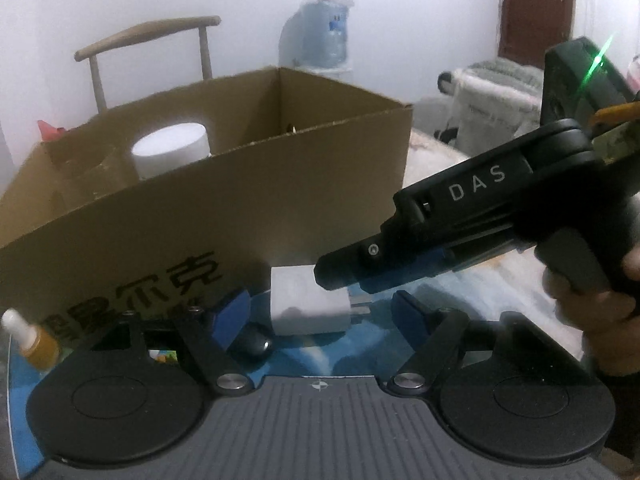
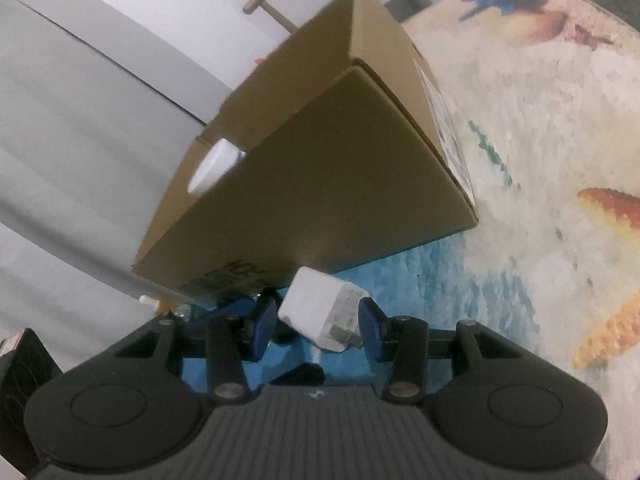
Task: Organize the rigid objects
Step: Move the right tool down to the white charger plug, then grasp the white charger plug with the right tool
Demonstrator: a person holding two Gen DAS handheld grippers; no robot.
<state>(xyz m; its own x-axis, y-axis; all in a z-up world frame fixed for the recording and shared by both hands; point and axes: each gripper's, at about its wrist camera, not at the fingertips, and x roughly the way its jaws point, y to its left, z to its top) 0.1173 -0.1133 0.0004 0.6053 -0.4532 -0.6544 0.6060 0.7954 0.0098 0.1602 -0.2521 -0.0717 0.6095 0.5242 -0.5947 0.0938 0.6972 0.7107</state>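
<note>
A white plug charger (image 1: 306, 304) lies on the blue patterned cloth in front of an open cardboard box (image 1: 224, 208). My left gripper (image 1: 320, 312) is open, its blue pads either side of the charger but apart from it. My right gripper (image 1: 344, 276) comes in from the right, its tips over the charger. In the right wrist view the right gripper (image 2: 316, 322) is open around the charger (image 2: 320, 312), pads not touching. The box (image 2: 320, 184) holds a white jar (image 1: 170, 148), which also shows in the right wrist view (image 2: 214, 168).
A small amber dropper bottle (image 1: 34, 340) stands at the left by the box. A small black object (image 1: 252, 344) lies near the left pad. A wooden chair (image 1: 148, 40) and a water jug (image 1: 324, 32) stand behind the table.
</note>
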